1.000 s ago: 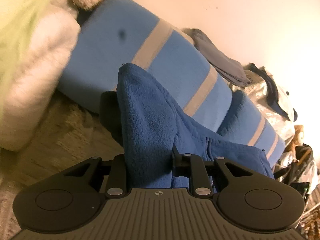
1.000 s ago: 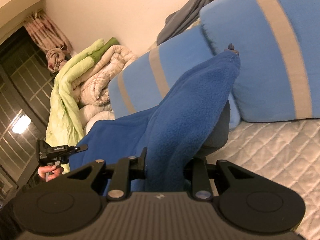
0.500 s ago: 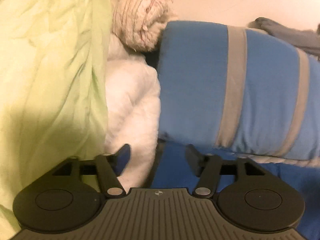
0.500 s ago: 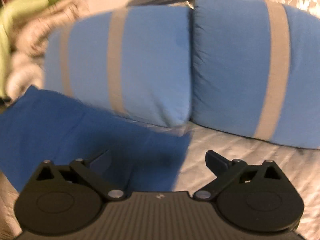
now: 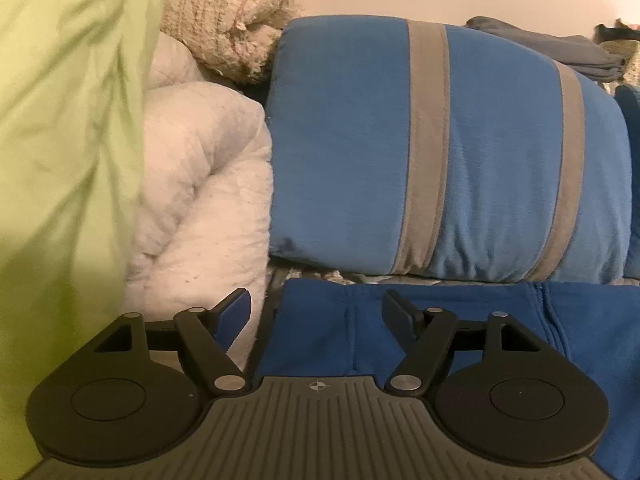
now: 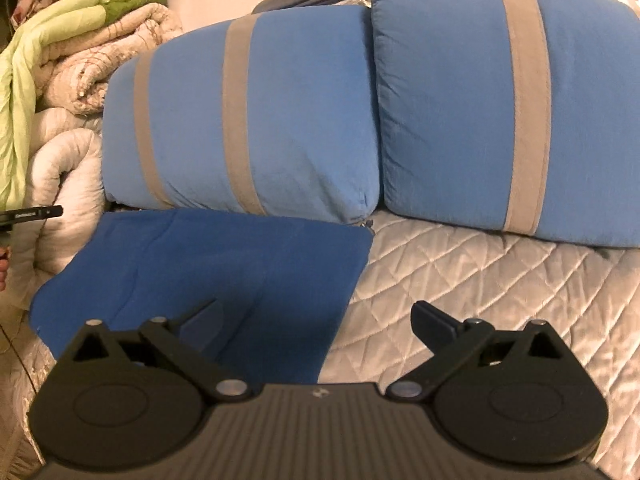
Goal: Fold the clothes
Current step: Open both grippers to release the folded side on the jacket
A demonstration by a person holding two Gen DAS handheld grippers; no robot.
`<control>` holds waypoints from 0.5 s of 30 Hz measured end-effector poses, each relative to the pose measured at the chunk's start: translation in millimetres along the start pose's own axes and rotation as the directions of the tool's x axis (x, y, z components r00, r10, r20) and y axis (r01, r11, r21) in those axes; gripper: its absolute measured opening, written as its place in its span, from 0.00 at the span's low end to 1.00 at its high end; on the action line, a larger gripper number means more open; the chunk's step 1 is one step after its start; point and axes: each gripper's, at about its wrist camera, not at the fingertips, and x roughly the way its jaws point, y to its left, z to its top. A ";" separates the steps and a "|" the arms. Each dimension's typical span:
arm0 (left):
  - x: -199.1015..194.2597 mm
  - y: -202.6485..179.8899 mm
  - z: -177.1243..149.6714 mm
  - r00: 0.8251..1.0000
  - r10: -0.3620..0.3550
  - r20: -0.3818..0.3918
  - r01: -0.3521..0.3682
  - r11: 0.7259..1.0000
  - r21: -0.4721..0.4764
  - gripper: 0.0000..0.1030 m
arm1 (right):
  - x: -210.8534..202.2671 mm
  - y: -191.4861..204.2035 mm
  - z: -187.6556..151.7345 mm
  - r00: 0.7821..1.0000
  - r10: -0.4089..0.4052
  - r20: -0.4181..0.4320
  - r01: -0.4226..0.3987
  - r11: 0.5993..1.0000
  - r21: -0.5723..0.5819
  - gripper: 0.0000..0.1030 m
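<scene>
- Blue fleece (image 6: 208,272) lies flat on the quilt (image 6: 480,280), its far edge close against the striped pillows (image 6: 256,120); its long axis runs left to right, along the foot of the pillows.
- My right gripper (image 6: 316,320) hangs above the fleece's right edge; jaws spread to their widest, nothing between them, left finger over fleece and right finger over bare quilt.
- My left gripper (image 5: 316,308) sits over the fleece's left end, beside the white duvet (image 5: 200,200) and green cover (image 5: 64,160); jaws opening, cloth below them but not pinched; a seam, perhaps a zip, runs off to the right, though I cannot be sure from this angle.
- I judge the garment laid out, the next fold not yet begun.
- Both near corners lie toward me, below each tool; each hand is nearer its own end, so the next move calls for dropping both onto the near edge and carrying it across the short axis toward the pillows.
</scene>
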 end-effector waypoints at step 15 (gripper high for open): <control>45.7 -17.2 -49.2 0.989 -0.066 0.131 0.063 0.998 0.029 0.74 | -7.9 -25.2 -62.9 0.994 0.003 0.111 -0.012 0.996 0.086 1.00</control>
